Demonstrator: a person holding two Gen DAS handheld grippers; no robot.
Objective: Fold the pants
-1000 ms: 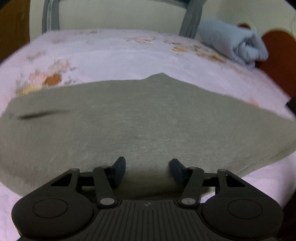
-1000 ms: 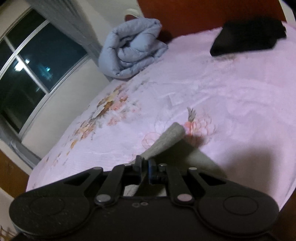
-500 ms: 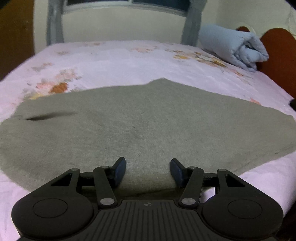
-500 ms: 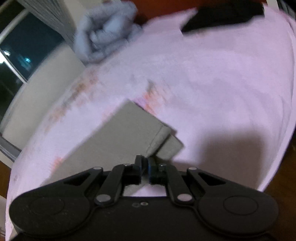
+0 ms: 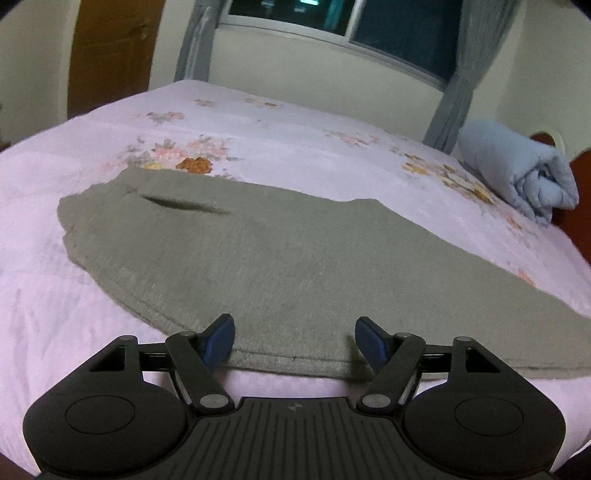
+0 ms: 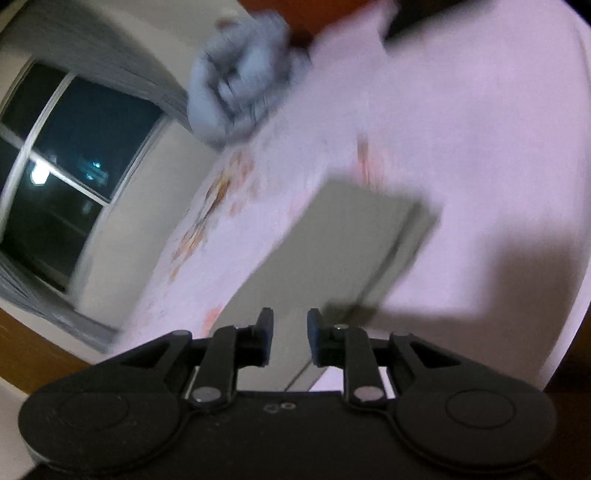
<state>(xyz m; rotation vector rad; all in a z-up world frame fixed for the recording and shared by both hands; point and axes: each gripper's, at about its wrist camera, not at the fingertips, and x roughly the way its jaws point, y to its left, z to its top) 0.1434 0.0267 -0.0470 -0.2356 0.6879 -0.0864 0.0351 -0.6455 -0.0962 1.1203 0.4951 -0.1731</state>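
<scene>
Grey-green pants lie flat on the pink floral bed, waist end at the left with a dark pocket slit. My left gripper is open and empty at the pants' near edge, its fingertips over the hem. In the blurred right wrist view the leg end of the pants lies flat on the bed. My right gripper is partly open just above that leg, holding nothing.
A rolled light-blue quilt lies at the far right by the brown headboard; it also shows in the right wrist view. A window with grey curtains stands behind the bed. A dark folded item lies near the headboard.
My right gripper has opened and let go of the pant leg, which now lies flat. My left gripper has drawn back from over the pants to their near edge and stays open.
</scene>
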